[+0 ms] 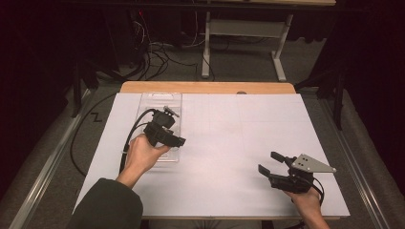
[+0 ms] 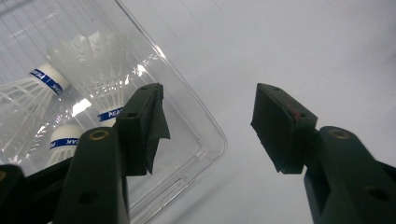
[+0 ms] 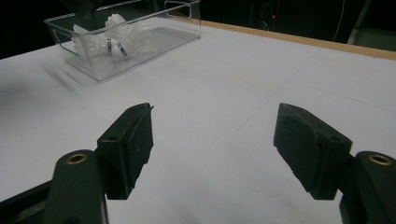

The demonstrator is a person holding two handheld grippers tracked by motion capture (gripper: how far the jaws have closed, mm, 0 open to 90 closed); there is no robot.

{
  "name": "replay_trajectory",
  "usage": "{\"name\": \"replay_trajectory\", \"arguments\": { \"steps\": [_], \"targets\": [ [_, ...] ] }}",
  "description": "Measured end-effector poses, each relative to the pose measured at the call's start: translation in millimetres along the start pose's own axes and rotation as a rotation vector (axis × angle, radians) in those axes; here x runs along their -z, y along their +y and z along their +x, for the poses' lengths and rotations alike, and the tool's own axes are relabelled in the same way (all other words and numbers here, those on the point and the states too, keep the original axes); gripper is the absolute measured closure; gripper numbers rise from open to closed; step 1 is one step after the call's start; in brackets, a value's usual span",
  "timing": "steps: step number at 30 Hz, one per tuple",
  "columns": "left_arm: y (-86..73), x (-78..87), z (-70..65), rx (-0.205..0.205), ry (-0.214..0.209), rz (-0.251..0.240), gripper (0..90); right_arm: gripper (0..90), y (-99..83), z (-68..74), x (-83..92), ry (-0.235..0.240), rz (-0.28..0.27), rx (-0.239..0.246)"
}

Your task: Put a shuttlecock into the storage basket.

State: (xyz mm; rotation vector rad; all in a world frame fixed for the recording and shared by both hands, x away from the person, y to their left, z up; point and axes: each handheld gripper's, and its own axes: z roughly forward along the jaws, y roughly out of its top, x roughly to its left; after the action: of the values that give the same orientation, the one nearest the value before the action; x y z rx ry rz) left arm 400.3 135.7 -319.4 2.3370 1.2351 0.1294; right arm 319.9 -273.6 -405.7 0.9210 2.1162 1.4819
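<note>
Left claw (image 2: 208, 119) wide open, empty, angled down over clear box (image 2: 205, 135) corner; right claw (image 3: 212, 149) open, empty, low over table (image 1: 229, 138).

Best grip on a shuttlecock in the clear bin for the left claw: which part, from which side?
Probably the cork end, by the blue band, from above through the open top. The shuttlecocks lie on their sides inside the clear bin, so its walls block any sideways approach. The feather skirts look thin and easy to crush; the cork is compact. The left claw is open, straddling the bin's corner.

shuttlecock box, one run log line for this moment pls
left gripper: open, over clear box corner | shuttlecocks: in box | right gripper: open, empty
</note>
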Motion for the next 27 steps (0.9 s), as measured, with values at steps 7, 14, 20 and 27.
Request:
{"name": "replay_trajectory", "arguments": {
  "steps": [7,14,20,27],
  "targets": [
    [0.2,-1.5,-6.8,-0.013,-0.007,0.008,43.6,28.9,0.1,0.1,0.4,-0.003,-0.001,0.002],
    [2.9,-2.1,-13.0,-0.027,-0.014,0.012,43.4,28.9,0.7,0.3,1.3,-0.004,-0.008,0.001],
    [2.9,-3.9,-18.4,-0.04,-0.019,0.016,43.1,28.9,0.9,0.5,2.1,-0.005,-0.009,0.003],
    [3.7,-6.1,-23.4,-0.046,-0.039,0.015,43.0,28.9,1.1,0.3,2.3,-0.005,-0.012,0.002]
  ]
}}
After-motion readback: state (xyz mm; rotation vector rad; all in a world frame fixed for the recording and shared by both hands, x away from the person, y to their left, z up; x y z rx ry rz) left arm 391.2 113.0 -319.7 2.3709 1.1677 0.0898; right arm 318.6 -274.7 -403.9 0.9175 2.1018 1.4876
